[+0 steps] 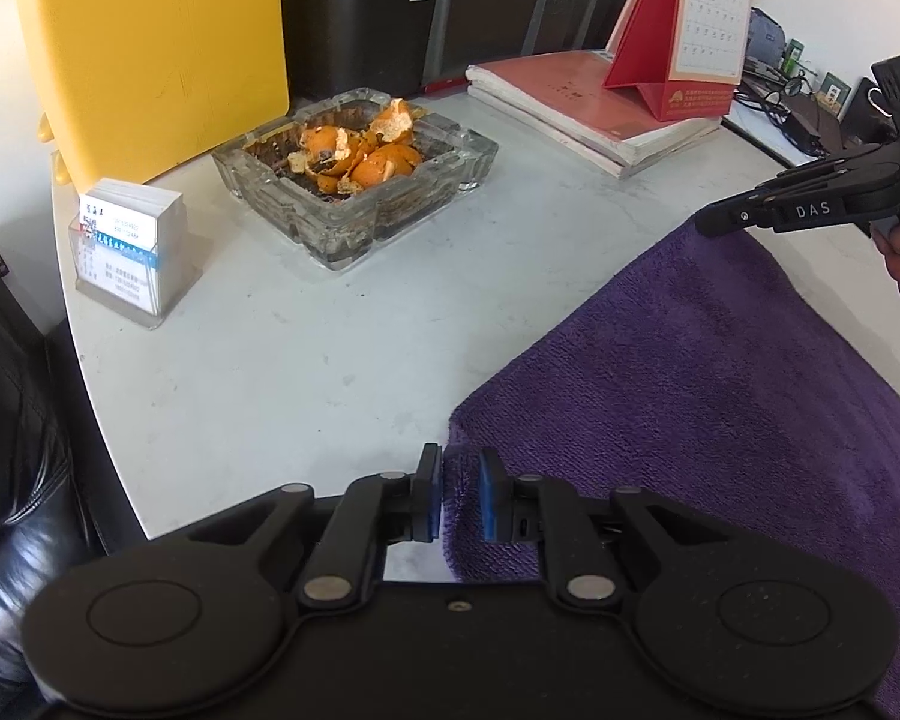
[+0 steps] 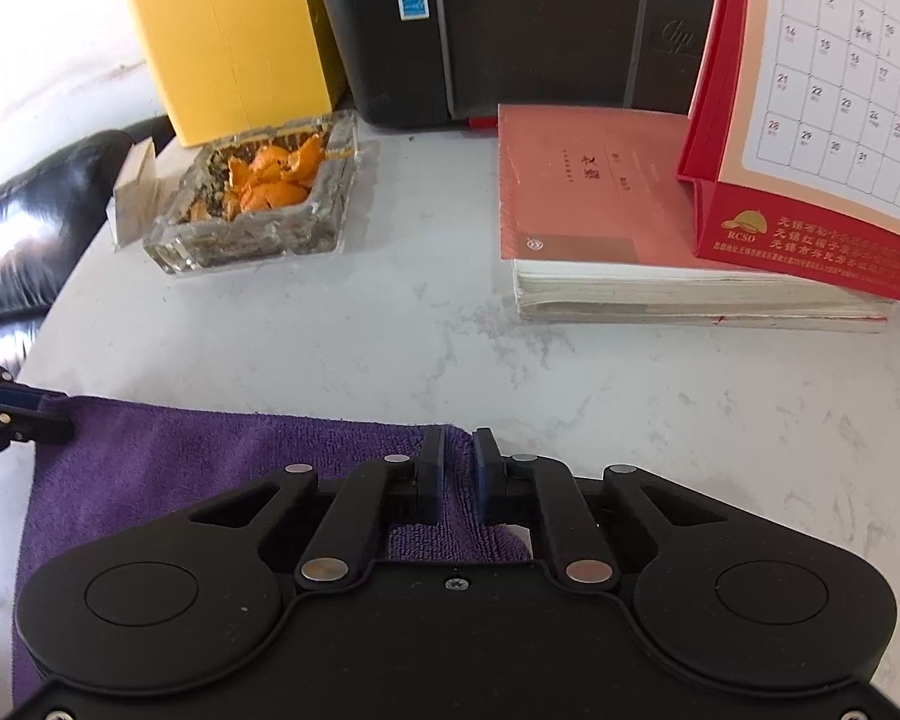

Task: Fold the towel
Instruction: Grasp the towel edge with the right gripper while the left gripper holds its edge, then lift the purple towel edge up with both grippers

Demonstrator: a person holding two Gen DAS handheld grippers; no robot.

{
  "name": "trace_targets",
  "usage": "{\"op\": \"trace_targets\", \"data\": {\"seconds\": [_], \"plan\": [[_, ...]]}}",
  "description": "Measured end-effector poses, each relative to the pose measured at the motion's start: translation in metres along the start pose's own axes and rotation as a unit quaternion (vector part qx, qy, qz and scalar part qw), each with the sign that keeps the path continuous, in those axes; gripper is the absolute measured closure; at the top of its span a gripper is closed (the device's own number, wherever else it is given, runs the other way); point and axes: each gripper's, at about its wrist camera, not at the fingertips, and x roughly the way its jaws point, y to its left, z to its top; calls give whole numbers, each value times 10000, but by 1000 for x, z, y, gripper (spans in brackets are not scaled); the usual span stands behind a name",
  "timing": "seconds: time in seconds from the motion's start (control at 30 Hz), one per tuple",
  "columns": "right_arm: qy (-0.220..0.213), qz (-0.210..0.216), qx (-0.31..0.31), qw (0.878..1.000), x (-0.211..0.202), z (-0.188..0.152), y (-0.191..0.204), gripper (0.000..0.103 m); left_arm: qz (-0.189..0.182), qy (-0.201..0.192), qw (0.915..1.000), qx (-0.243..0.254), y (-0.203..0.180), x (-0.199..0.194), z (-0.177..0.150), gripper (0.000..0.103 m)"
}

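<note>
A purple towel (image 1: 720, 390) lies flat on the white table (image 1: 300, 360). In the left wrist view my left gripper (image 1: 461, 495) is shut on the towel's left corner, with the cloth edge pinched between its blue pads. The right wrist view shows my right gripper (image 2: 459, 471) shut on the towel (image 2: 210, 456) at its right corner, the edge bunched between the fingers. Each gripper also appears in the other's view: the right gripper (image 1: 705, 222) at the towel's other corner with a hand behind it, and the left gripper (image 2: 36, 417) at the towel's left end.
A glass ashtray (image 1: 354, 174) with orange peel stands beyond the towel, beside a card holder (image 1: 129, 246) and a yellow box (image 1: 150, 48). A stack of notebooks (image 2: 600, 210) with a red desk calendar (image 2: 810, 120) stands at the back right, in front of a black printer (image 2: 510, 30). A black leather seat (image 1: 12, 420) borders the table's left edge.
</note>
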Motion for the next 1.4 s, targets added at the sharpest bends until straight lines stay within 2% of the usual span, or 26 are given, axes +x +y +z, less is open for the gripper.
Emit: {"op": "trace_targets", "data": {"seconds": [0.13,0.27,0.5,0.73,0.9,0.97,1.13,1.23,1.4], "plan": [[-166,53,33,9998,-24,-7,3,94,-187,-27,9997,178,-8,-9,-2,91],[-120,14,30,9999,-42,-26,4,94,-261,13,9986,454,-17,-10,-9,91],[183,-56,125,9997,-38,-53,2,94,-99,41,9973,722,-22,-3,-12,91],[180,-54,92,9998,-34,-51,1,92,-34,137,9962,854,-20,2,-13,91],[156,-10,80,9998,-32,-48,-1,86,14,155,9956,923,-20,4,-14,90],[160,11,74,9998,-30,-47,-2,78,38,148,9954,946,-19,5,-13,90],[175,65,76,9998,-26,-46,-5,78,50,149,9953,961,-15,6,-14,89],[168,125,38,9998,-26,-44,-6,65,53,151,9952,967,-14,6,-13,88],[176,272,-110,9994,-29,-41,-5,64,34,161,9952,960,-13,6,-12,88]]}}
